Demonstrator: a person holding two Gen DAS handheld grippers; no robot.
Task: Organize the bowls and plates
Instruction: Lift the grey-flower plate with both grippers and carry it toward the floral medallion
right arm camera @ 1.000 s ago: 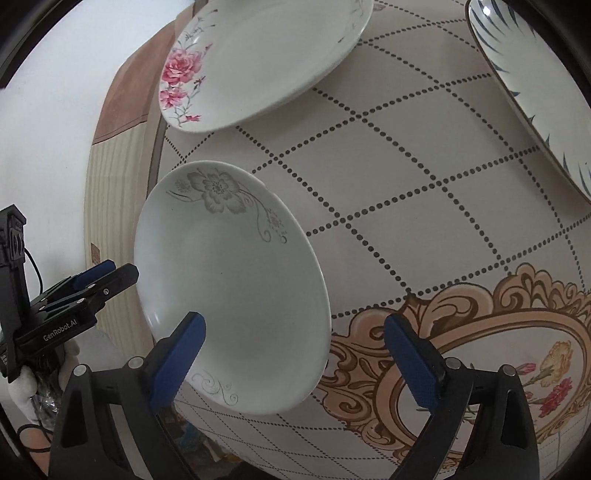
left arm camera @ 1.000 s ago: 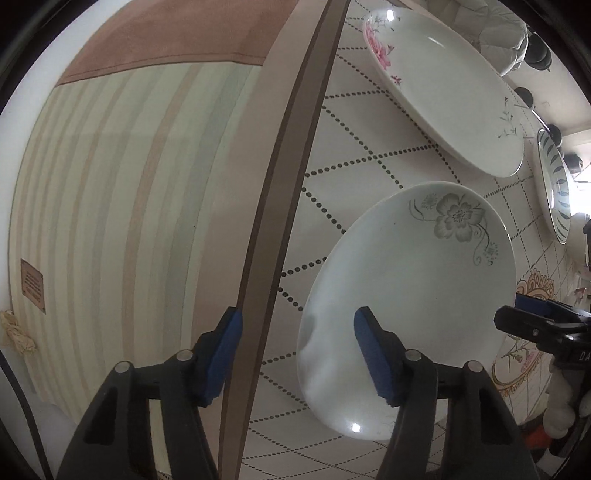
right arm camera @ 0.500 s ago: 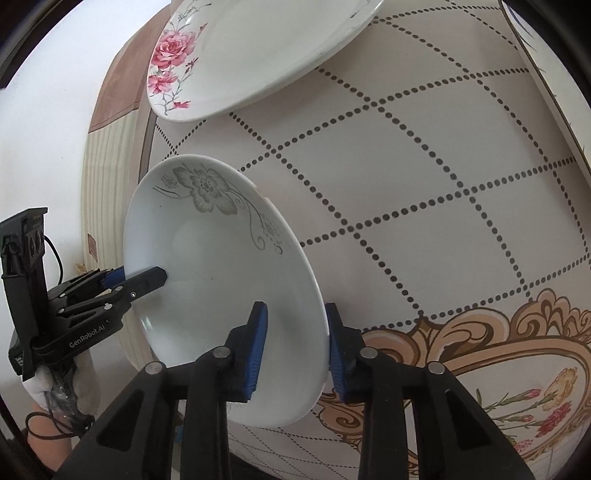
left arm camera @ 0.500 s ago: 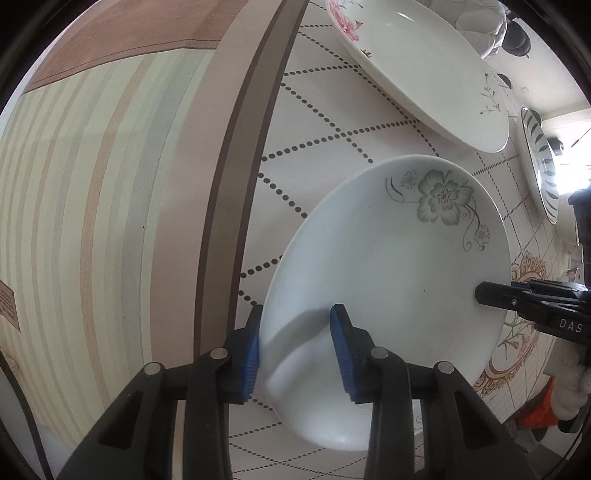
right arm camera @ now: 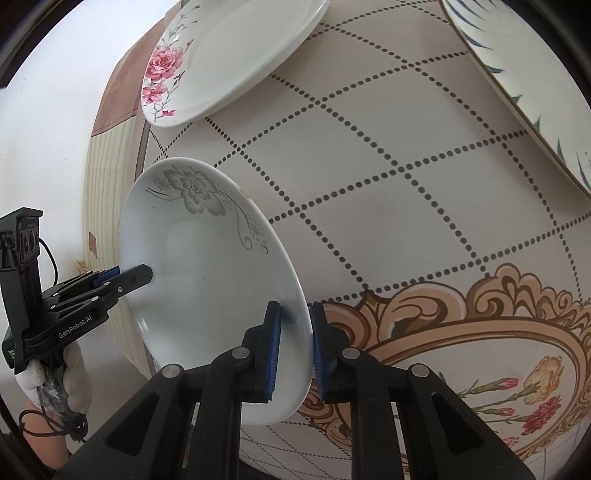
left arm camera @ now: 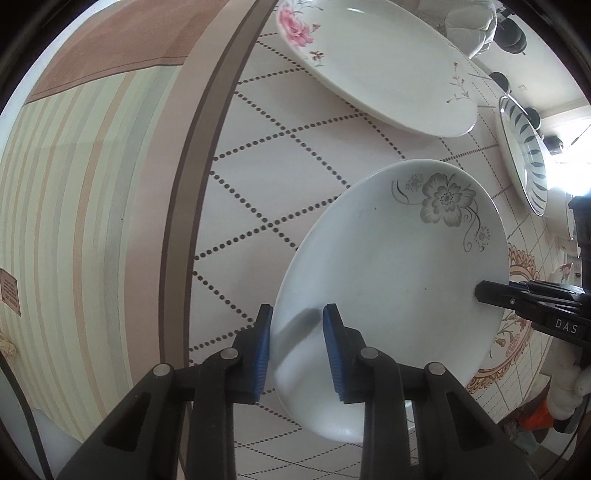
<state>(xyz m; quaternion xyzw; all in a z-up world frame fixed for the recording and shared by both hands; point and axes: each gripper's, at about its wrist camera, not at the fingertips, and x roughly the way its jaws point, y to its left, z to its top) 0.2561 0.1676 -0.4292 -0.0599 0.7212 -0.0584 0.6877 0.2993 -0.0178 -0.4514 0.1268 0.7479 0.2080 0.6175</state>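
A white plate with a grey flower (left arm camera: 399, 266) is held by both grippers, lifted and tilted above the tablecloth. My left gripper (left arm camera: 297, 347) is shut on its near rim; it shows at the left of the right wrist view (right arm camera: 122, 280). My right gripper (right arm camera: 293, 343) is shut on the opposite rim of the same plate (right arm camera: 207, 280); it shows at the right of the left wrist view (left arm camera: 491, 291). A pink-rose plate (left arm camera: 376, 62) (right arm camera: 229, 55) lies beyond. A blue-leaf plate (left arm camera: 524, 158) (right arm camera: 524, 85) lies further right.
The table carries a cloth (right arm camera: 388, 206) with dotted diamond lines and a floral medallion (right arm camera: 491, 373). The table edge (left arm camera: 195, 192) runs on the left, with striped cloth hanging below it. Dark objects (left arm camera: 511, 29) stand at the far end.
Both grippers closed from wide open onto opposite rims of the grey-flower plate. The plate has since risen and tilted off the cloth.
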